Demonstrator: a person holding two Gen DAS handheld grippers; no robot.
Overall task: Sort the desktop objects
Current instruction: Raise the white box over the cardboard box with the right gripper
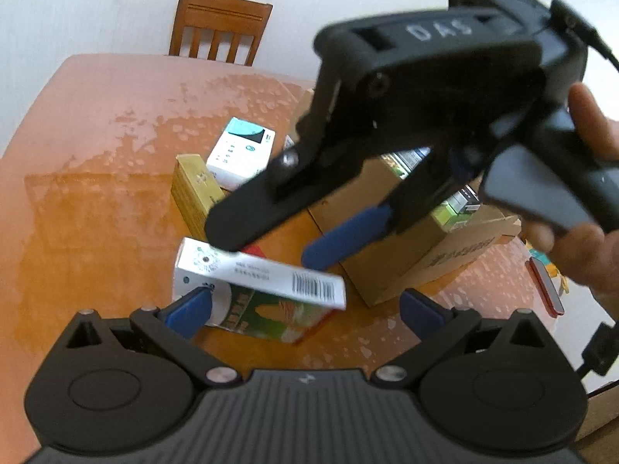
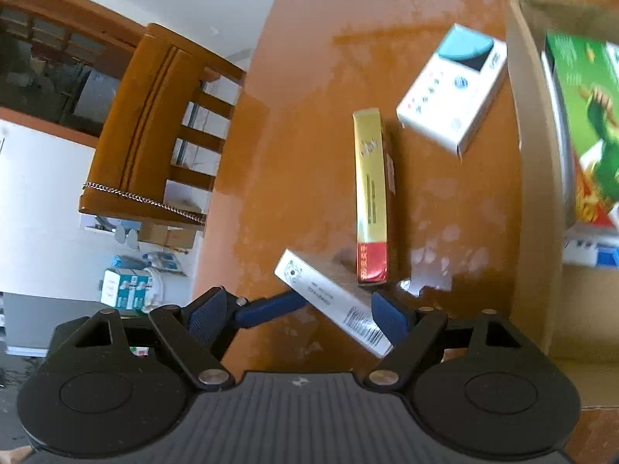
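Gleaming orange table beside wooden chair, white wall.

White letters "DAS" on top of the black right gripper, a barcode on the white box, other box print too blurry to read

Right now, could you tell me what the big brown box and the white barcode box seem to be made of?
The big brown box looks like plain matte cardboard: raw brown walls and printed lettering. The white barcode box seems thin, slightly glossy printed paperboard, with crisp folded edges.
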